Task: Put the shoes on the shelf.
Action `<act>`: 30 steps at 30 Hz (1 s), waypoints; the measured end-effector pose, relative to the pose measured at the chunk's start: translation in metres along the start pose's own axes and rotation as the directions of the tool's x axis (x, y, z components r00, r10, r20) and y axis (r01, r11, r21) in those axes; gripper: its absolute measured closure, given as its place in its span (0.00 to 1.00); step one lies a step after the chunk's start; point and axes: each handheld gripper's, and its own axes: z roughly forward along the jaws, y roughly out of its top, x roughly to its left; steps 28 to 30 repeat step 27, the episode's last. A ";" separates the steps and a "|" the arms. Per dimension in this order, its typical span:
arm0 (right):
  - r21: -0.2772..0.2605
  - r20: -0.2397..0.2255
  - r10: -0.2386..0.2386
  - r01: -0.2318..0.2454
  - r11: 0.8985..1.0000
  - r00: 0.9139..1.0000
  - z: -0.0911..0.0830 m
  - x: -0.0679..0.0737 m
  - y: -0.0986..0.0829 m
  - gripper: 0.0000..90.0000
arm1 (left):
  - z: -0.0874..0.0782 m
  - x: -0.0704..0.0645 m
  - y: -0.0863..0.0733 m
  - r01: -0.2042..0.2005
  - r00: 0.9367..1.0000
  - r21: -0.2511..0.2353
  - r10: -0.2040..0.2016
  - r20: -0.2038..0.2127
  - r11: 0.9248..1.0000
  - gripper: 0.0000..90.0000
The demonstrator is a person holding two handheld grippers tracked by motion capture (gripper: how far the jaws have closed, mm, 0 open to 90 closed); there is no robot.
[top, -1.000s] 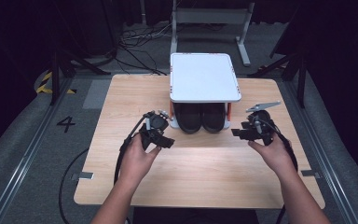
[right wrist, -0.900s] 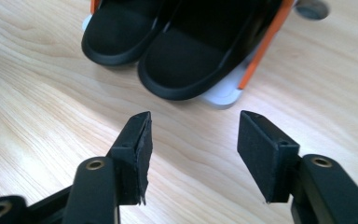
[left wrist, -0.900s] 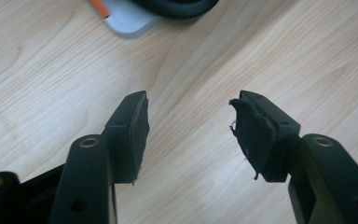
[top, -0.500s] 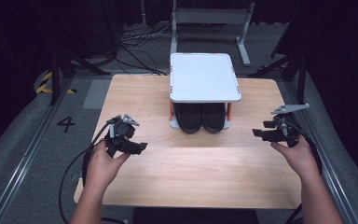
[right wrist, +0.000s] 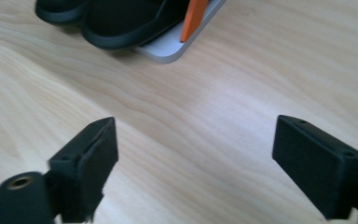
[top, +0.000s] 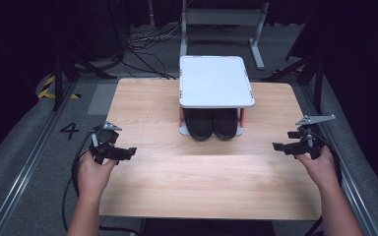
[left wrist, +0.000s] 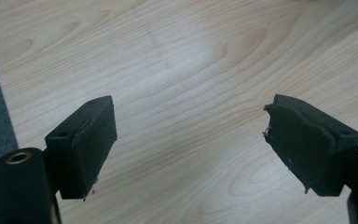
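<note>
At the centre of the high view, just above the middle of the frame, a pair of black shoes sits side by side on the lower tier of a small white rack, toes pointing toward the bottom of the frame, so each shoe's long axis runs up and down the picture. A wooden table bears the rack, with bare boards across the whole lower half. Low on the left edge of the table, the left gripper points rightward, well apart from the shoes; in the left gripper view its jaws stand wide apart with nothing between them, only wood grain beyond. Low on the right edge, the right gripper points leftward, and in its own view its jaws are likewise spread wide and hold nothing. From each gripper the shoes lie up and inward, toward the frame's middle. The right gripper view has the shoes' rounded toes at its upper left, resting on the grey base of the rack beside an orange post, so that tool already faces roughly toward the pair. The right gripper looks slightly nearer to the shoes than the left, though both are well clear. Any grasp, I judge, would have to come in at the toe end, under the white shelf
</note>
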 end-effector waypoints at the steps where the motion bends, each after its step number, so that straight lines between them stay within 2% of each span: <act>1: -0.019 0.020 -0.018 0.018 1.000 1.000 0.001 -0.001 -0.002 0.09 | 0.002 0.002 -0.001 0.001 1.000 -0.003 -0.001 0.006 1.000 0.18; 2: -0.030 0.017 -0.022 0.022 0.999 1.000 0.002 -0.002 -0.004 0.04 | 0.004 0.005 -0.003 0.000 1.000 -0.011 0.000 0.013 1.000 0.18; 3: -0.044 0.022 -0.024 0.025 0.999 0.999 0.004 -0.004 -0.006 0.00 | 0.007 0.007 -0.005 0.021 1.000 -0.012 -0.021 0.023 1.000 0.19; 4: -0.061 0.041 -0.031 0.034 0.998 0.999 0.006 -0.007 -0.009 0.00 | 0.007 0.007 -0.005 0.021 1.000 -0.012 -0.021 0.023 1.000 0.19; 5: -0.071 0.054 -0.031 0.034 0.997 0.998 0.009 -0.009 -0.011 0.00 | 0.011 0.009 -0.007 0.027 1.000 0.003 -0.027 -0.009 1.000 0.19; 7: -0.094 0.042 -0.021 0.025 0.995 0.999 0.015 -0.014 -0.017 0.00 | 0.014 0.011 -0.008 0.031 0.999 0.007 -0.031 -0.019 0.999 0.19; 8: -0.092 0.039 -0.019 0.022 0.996 0.999 0.018 -0.016 -0.019 0.00 | 0.019 0.013 -0.010 0.052 0.999 0.015 -0.052 -0.011 0.999 0.19; 11: -0.032 0.071 -0.015 0.017 0.999 0.997 0.033 -0.023 -0.027 0.00 | 0.026 0.016 -0.013 0.060 0.998 0.017 -0.059 -0.019 0.998 0.19; 14: -0.013 0.053 -0.013 0.014 1.000 0.999 0.043 -0.027 -0.034 0.00 | 0.033 0.016 -0.016 0.058 0.998 0.015 -0.058 -0.012 0.998 0.19; 17: 0.000 0.031 -0.003 0.003 1.000 1.000 0.051 -0.033 -0.041 0.00 | 0.041 0.016 -0.018 0.050 0.999 0.037 -0.050 0.005 0.998 0.18; 18: 0.006 0.024 0.003 -0.004 1.000 1.000 0.053 -0.035 -0.043 0.00 | 0.043 0.016 -0.019 0.034 0.999 0.040 -0.034 0.000 0.999 0.18; 19: 0.009 0.025 0.002 -0.002 1.000 1.000 0.054 -0.036 -0.045 0.00 | 0.045 0.014 -0.020 0.035 0.999 0.031 -0.035 -0.005 0.999 0.18; 21: 0.011 0.034 -0.001 0.001 1.000 0.999 0.056 -0.038 -0.048 0.00 | 0.048 0.014 -0.020 0.014 0.999 0.044 -0.015 0.030 0.999 0.18; 22: 0.011 0.034 -0.001 0.001 1.000 0.999 0.056 -0.038 -0.048 0.00 | 0.048 0.014 -0.020 0.014 0.999 0.044 -0.015 0.030 0.999 0.18; 24: 0.022 0.018 0.020 -0.021 1.000 1.000 0.061 -0.044 -0.053 0.00 | 0.051 0.013 -0.020 -0.005 0.995 0.035 0.002 0.095 0.999 0.16; 25: 0.026 0.011 0.024 -0.025 0.999 1.000 0.063 -0.045 -0.054 0.00 | 0.053 0.012 -0.020 -0.038 0.992 0.046 0.032 0.123 0.998 0.16; 27: 0.036 0.006 0.026 -0.026 0.999 1.000 0.065 -0.046 -0.056 0.00 | 0.055 0.009 -0.020 -0.072 0.993 0.056 0.067 0.096 0.996 0.16; 30: 0.036 0.006 0.026 -0.026 0.999 1.000 0.065 -0.046 -0.056 0.00 | 0.055 0.009 -0.020 -0.072 0.993 0.056 0.067 0.096 0.996 0.16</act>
